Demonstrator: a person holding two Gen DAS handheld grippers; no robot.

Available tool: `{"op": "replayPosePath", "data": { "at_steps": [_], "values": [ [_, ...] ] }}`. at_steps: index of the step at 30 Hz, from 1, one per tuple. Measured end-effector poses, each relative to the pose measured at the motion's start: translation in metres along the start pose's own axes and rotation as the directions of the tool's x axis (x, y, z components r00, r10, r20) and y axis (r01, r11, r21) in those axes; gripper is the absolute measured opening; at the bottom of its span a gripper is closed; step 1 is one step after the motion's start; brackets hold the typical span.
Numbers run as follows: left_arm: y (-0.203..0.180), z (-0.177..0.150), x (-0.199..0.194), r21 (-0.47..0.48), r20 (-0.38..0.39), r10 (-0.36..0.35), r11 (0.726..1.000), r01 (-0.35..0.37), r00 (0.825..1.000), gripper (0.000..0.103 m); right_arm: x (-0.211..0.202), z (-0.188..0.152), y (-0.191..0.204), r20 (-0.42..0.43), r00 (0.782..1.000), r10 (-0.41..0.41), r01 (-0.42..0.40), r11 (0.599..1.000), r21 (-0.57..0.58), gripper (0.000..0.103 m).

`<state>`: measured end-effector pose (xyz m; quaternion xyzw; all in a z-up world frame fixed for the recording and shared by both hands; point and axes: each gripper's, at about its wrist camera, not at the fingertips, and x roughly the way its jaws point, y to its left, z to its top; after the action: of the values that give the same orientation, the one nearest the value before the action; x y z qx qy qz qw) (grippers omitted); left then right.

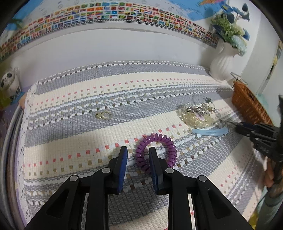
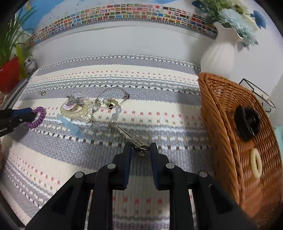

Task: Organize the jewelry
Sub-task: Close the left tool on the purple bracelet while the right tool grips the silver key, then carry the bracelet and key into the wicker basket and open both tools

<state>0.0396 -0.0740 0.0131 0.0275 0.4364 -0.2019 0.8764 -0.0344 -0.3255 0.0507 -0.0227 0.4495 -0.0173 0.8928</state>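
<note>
Left gripper (image 1: 138, 155) was seen parted around the near-left loop of the purple coil hair tie (image 1: 156, 152) on the woven mat (image 1: 70, 141), right gripper (image 2: 140, 150) parted around a silver clip (image 2: 139, 143), wicker basket (image 2: 238, 141) at right.

No word, brand name, number or label can be read in either view. The only sign-like marks are the small national flags printed in rows on the flag border (image 1: 113, 15) of a wall poster that runs along the wall behind the far edge of the woven mat (image 1: 88, 88); the same flag border (image 2: 123, 13) shows in the right wrist view. The flags are too small and too bent by the lens for any lettering beneath them to be made out. Above the flags the poster shows blue areas without legible writing. The wicker basket (image 2: 230, 123) carries no readable label.
</note>
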Motion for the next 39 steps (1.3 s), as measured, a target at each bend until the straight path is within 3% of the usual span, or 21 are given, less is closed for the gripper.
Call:
{"op": "replayPosePath", "data": {
  "at_steps": [3, 4, 5, 8, 14, 20, 25, 31, 39],
  "values": [
    [-0.013, 0.001, 0.004, 0.055, 0.008, 0.069, 0.996, -0.069, 0.998, 0.024, -0.011, -0.005, 0.004, 0.022, 1.000, -0.011, 0.012, 1.000, -0.010, 0.023],
    [-0.016, 0.001, 0.004, 0.070, 0.011, 0.083, 0.994, -0.084, 0.996, 0.020, -0.016, -0.006, 0.005, 0.031, 0.999, -0.009, 0.010, 1.000, -0.011, 0.023],
    [-0.020, 0.001, 0.004, 0.083, 0.014, 0.086, 0.993, -0.087, 0.996, 0.011, -0.020, -0.007, 0.006, 0.037, 0.999, -0.001, 0.002, 1.000, -0.009, 0.023],
    [-0.024, 0.000, 0.003, 0.093, 0.024, 0.094, 0.991, -0.096, 0.995, 0.011, -0.033, -0.009, 0.003, 0.058, 0.998, 0.020, -0.021, 1.000, 0.000, 0.023],
    [-0.028, 0.002, -0.018, 0.063, 0.074, -0.005, 0.998, 0.001, 0.997, 0.010, -0.064, -0.013, -0.008, 0.097, 0.995, 0.038, -0.040, 0.999, 0.026, 0.023],
    [-0.060, 0.013, -0.056, 0.097, 0.132, -0.105, 0.991, 0.092, 0.986, 0.010, -0.109, -0.018, -0.024, 0.178, 0.984, 0.030, -0.037, 0.999, 0.036, 0.023],
    [-0.110, 0.035, -0.083, 0.177, 0.163, -0.160, 0.976, 0.131, 0.974, 0.010, -0.136, -0.021, -0.055, 0.219, 0.976, -0.016, 0.000, 0.997, 0.072, 0.023],
    [-0.180, 0.061, -0.086, 0.284, 0.159, -0.197, 0.948, 0.146, 0.967, 0.010, -0.155, -0.030, -0.110, 0.233, 0.968, -0.090, 0.055, 0.986, 0.155, 0.023],
    [-0.274, 0.081, -0.060, 0.383, 0.086, -0.269, 0.898, 0.217, 0.959, 0.010, -0.152, -0.039, -0.181, 0.143, 0.983, -0.113, 0.079, 0.971, 0.228, 0.023]
  ]
}}
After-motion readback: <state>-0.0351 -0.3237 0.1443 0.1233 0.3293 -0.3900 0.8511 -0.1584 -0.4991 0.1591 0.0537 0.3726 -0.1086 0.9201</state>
